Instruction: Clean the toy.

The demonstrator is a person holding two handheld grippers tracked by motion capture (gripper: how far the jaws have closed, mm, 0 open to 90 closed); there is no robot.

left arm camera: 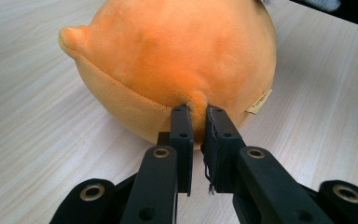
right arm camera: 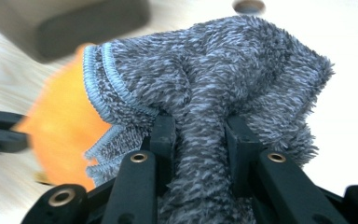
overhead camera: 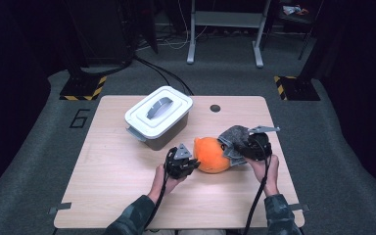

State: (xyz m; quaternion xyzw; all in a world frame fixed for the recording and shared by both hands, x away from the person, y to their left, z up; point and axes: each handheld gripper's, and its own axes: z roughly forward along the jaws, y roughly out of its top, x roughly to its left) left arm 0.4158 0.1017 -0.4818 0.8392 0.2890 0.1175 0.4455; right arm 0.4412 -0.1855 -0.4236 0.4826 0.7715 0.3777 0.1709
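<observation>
Orange plush nub pinched in left tool; right tool clamped on grey cloth.

Both forearms are stretched forward over the table from below. The left gripper is clamped tight on a small fold of plush, its jaws nearly meeting. The right gripper is closed on bunched fabric.

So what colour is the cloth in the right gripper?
Mottled grey cloth with a pale blue hem, clearest in the right gripper view.

high: overhead, facing forward-down | gripper views: close, along jaws | shared: orange plush
</observation>
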